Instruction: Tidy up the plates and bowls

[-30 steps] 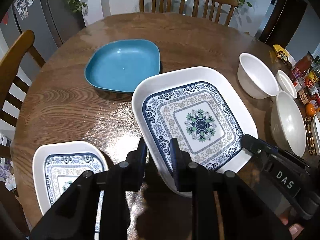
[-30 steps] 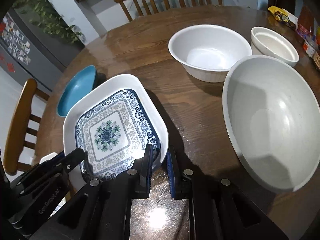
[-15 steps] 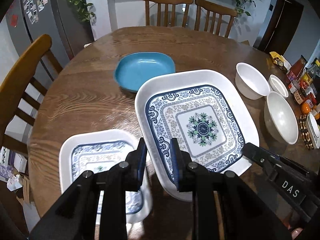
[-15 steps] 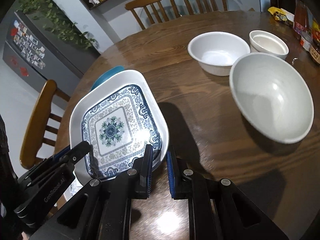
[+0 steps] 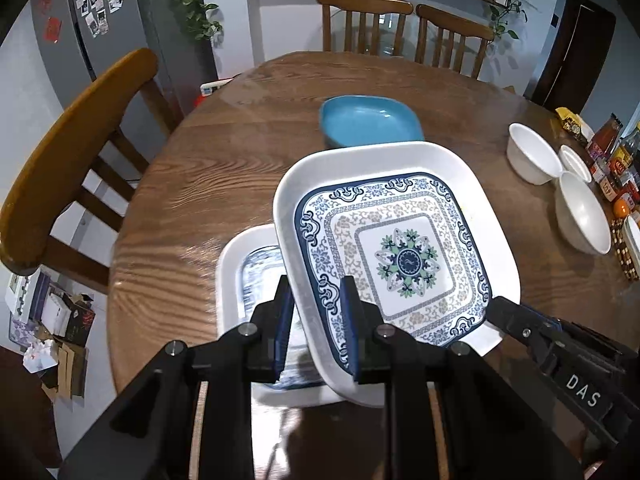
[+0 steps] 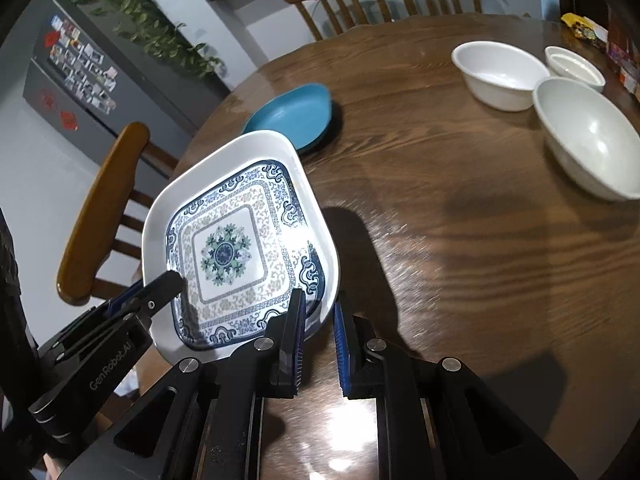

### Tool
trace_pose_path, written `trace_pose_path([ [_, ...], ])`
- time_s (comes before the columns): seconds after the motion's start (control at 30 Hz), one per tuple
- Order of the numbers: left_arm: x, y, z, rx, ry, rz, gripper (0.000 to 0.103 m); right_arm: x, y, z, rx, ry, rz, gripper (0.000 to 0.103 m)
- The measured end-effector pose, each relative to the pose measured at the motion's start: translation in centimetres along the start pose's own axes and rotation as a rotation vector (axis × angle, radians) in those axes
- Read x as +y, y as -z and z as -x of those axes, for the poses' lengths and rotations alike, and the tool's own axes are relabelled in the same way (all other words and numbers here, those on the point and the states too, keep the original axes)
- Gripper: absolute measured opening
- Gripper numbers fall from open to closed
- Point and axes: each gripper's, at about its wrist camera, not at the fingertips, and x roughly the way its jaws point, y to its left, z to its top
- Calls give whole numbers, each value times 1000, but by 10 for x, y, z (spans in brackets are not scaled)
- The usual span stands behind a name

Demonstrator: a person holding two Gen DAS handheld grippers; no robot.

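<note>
Both grippers hold a large square white plate with a blue pattern (image 5: 404, 256) above the round wooden table (image 5: 208, 176). My left gripper (image 5: 318, 304) is shut on its near left rim. My right gripper (image 6: 318, 312) is shut on its near right rim; the plate also shows in the right wrist view (image 6: 236, 248). A smaller patterned plate (image 5: 248, 280) lies on the table partly under the held plate. A blue plate (image 5: 370, 126) lies further back. Three white bowls stand at the right: large (image 6: 588, 136), medium (image 6: 498, 74), small (image 6: 574, 66).
Wooden chairs stand at the left (image 5: 68, 160) and at the far side (image 5: 364, 20). Bottles and packets (image 5: 612, 160) crowd the table's right edge. A grey fridge (image 6: 80, 80) and plants are behind the left chair.
Both grippers have lifted the large patterned plate higher and moved it left; it now overlaps the smaller patterned plate. The table and bowls look further away.
</note>
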Motion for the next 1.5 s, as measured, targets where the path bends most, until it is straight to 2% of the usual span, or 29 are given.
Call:
trace_pose_path([
  [0.3,32,15,-1,16,-14,-11,20,27,22,-12,14,-9,-2,15],
  [0.77,60,26,-27,103,0,10,22,43,36,-34,64,10,-4,15],
  [1.07,64,21,-35,117,13,2,22,50,35,-37,72,41,5,16],
  [1.3,59,23,-44,155,31,-28,21,56,34,-38,79,116,44,18],
  [1.4,52,27,-47,159,-4,-66,22,56,32,-39,86,143,52,18],
  [1.5,54,25,-50,170,6,-61,22,55,32,-38,92,145,57,18],
])
